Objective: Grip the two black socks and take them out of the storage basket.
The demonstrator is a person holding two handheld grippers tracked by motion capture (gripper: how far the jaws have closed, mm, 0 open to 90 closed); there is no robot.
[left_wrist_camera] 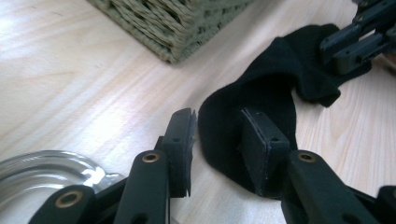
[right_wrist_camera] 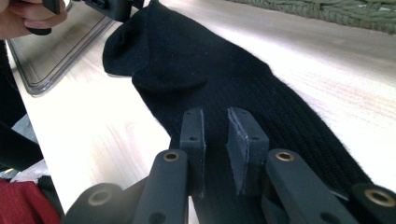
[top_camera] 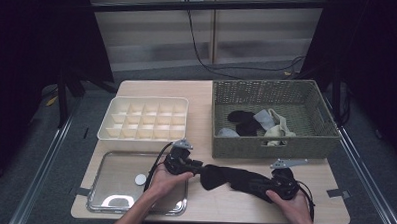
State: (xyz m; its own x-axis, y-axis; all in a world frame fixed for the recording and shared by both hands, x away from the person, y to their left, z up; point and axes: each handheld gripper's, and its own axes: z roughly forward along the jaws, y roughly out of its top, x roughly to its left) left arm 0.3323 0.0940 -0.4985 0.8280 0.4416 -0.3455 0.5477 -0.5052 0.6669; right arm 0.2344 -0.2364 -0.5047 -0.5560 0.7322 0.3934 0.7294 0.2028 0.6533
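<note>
Pale wood tabletop [top_camera: 213, 205] under dim light carries a woven basket [top_camera: 273, 147] of loose socks at the far right, a white divided organizer [top_camera: 111, 131] at the far left and a metal tray [top_camera: 101, 188] at the near left. Between tray and basket, along the near edge, a black sock [top_camera: 229, 177] lies stretched flat on the wood, toe toward the tray.

A person works it from both ends. The left gripper [left_wrist_camera: 219, 135] sits at the toe end with its jaws parted: one pad rests on the fabric, the other stands just off the sock's edge over bare wood, so nothing is pinched there. The right gripper [right_wrist_camera: 215, 135] is at the cuff end, jaws narrowed over the ribbed knit with a gap between the pads; whether they bite a fold of fabric cannot be told from the pictures.

The work appears to be straightening or folding the sock, likely for a cell of the organizer. To do it well, the left gripper should probably slide further over the toe so both pads straddle cloth before closing, and the right should anchor the cuff low against the table. A shallow pinch at the toe risks slipping off and leaving the sock bunched.
</note>
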